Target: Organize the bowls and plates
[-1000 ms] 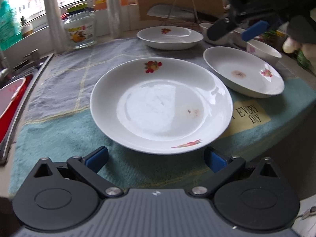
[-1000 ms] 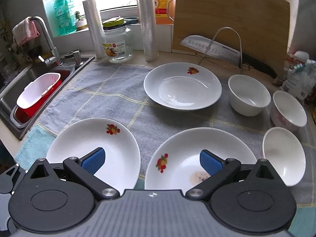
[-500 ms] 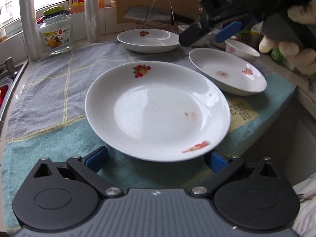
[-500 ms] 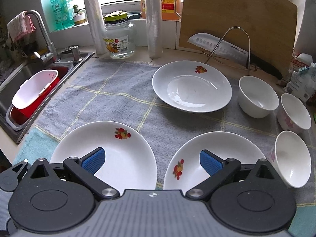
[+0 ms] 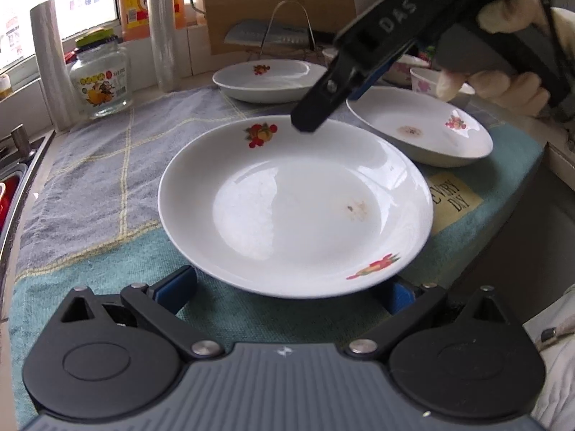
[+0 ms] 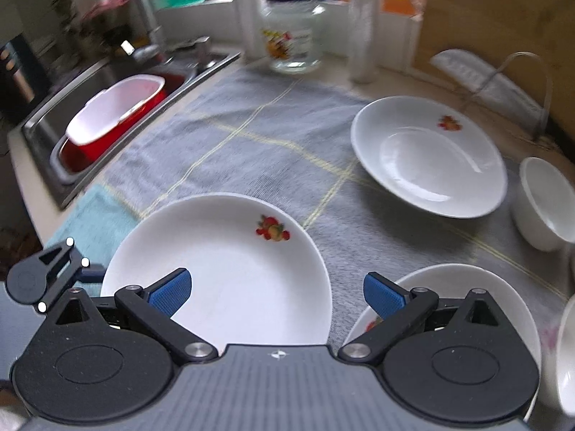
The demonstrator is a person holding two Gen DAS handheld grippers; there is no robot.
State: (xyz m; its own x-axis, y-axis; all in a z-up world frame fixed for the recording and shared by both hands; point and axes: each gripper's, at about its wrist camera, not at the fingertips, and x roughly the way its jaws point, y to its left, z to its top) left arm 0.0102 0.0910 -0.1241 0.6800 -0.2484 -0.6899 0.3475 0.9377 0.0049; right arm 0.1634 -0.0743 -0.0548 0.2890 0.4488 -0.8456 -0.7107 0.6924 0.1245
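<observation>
**Plates on the towel, both grippers spread**

The black right gripper (image 5: 345,86), marked "DAS" in pale letters, hangs over the far rim of the glossy white round plate with fruit decals (image 5: 294,208), its blue-padded jaws apart. The left gripper (image 5: 287,289) sits low at that plate's near edge, jaws wide on either side of the rim; whether the pads touch it is hard to say.

The plate rests on a grey-and-teal woven towel (image 5: 90,186), whose yellow patch reads "EVERY DAY". A second stained white plate (image 5: 420,133) lies just beside, a third deep plate (image 5: 266,79) behind. A clear glass jar with a green lid (image 5: 100,75) carries an orange fruit label.
</observation>
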